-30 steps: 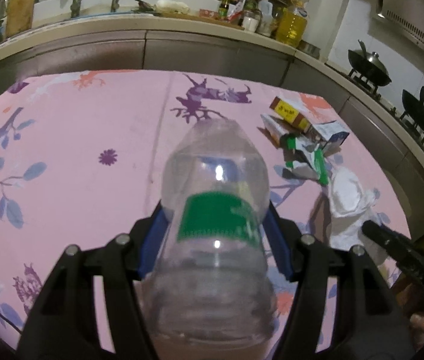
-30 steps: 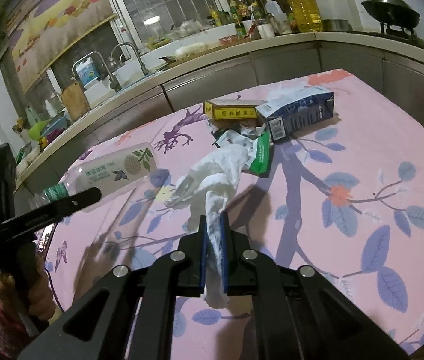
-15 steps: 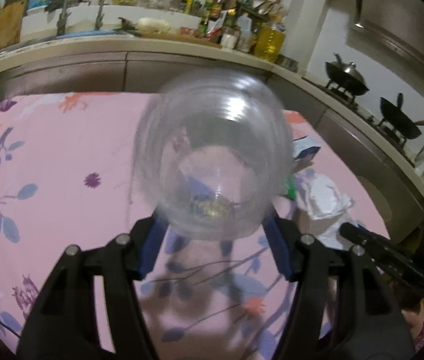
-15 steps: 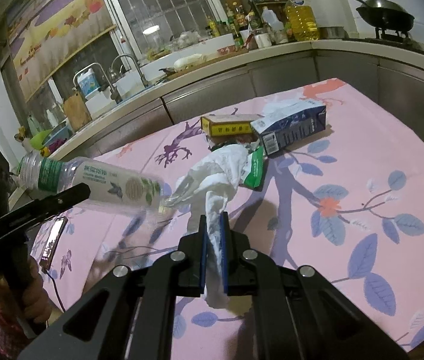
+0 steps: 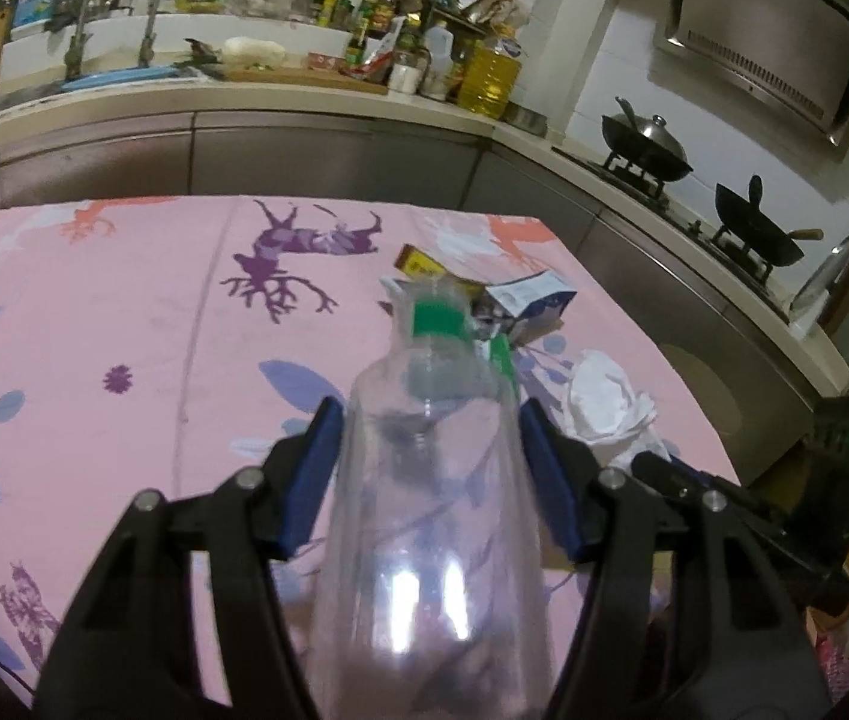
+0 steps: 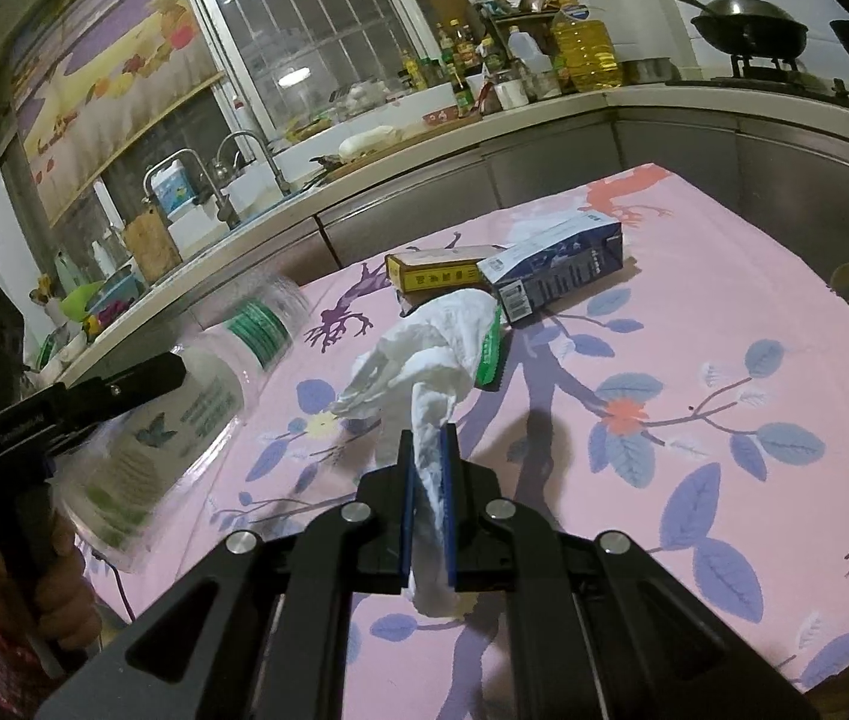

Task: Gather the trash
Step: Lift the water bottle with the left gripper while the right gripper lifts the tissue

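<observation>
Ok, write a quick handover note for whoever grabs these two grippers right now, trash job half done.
Left gripper: jaws have just closed a little further on the clear bottle, held off the table, green-cap end pointing away.
Right gripper: shut on the white tissue, which trails down to the pink tablecloth.
Left on the cloth: yellow box, blue carton, green wrapper beside the tissue.
Done: bottle and tissue picked up.
To do: bin both, then collect the box, carton and wrapper. No bin is in view.
</observation>
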`<state>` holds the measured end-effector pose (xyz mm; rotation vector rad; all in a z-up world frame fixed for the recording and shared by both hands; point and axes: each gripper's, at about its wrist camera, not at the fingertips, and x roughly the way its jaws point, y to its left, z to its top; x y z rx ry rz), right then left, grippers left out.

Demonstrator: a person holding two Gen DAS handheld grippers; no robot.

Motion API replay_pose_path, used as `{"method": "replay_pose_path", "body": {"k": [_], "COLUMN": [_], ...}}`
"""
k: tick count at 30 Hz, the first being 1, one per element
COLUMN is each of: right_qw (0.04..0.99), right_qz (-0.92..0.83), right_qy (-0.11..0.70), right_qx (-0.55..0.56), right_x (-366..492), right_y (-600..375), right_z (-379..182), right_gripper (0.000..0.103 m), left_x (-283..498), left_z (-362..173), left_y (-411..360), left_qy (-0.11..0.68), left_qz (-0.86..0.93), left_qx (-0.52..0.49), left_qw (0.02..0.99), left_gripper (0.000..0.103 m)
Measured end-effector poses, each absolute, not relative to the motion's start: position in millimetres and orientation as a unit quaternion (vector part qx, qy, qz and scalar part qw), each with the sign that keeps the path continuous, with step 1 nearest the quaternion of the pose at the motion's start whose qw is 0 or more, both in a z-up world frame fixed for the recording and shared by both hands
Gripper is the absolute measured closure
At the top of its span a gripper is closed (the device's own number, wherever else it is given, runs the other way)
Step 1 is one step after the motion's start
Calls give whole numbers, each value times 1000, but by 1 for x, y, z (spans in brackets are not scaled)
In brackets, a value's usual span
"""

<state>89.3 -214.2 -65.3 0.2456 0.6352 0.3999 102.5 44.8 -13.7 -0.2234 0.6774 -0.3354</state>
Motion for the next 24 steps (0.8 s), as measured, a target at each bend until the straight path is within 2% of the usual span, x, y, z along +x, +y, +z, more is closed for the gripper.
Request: {"method": "replay_pose_path", "body": {"k": [13,14,15,16,23,24], "right_qw": [926,926,926,927,919,918], "right_qz": [177,174,171,169,155,155], "right_qy": [304,304,304,303,318,322], "right_qx": [138,141,142,144,172,172], "right_x": [92,92,91,92,102,103], "right_y": [-237,-240,-242,-245,-264,-264], "right_z": [-67,-68,-68,-68,-81,-84], "right_gripper": [97,97,97,97,97,97], "left_x": [120,122,125,128,151,151], "left_z": [-18,-17,-17,-17,-35,-41], "left_y": [-4,-9,-12,-17,-43,-44], "left_qy": [344,345,346,351,387,396], "left_qz": [-204,-209,-216,-224,-222,-214], "left_qx": [-86,-85,-85,-84,-68,-64], "left_qw": [912,911,909,905,892,891], "left_gripper": [49,55,92,97,96,85]}}
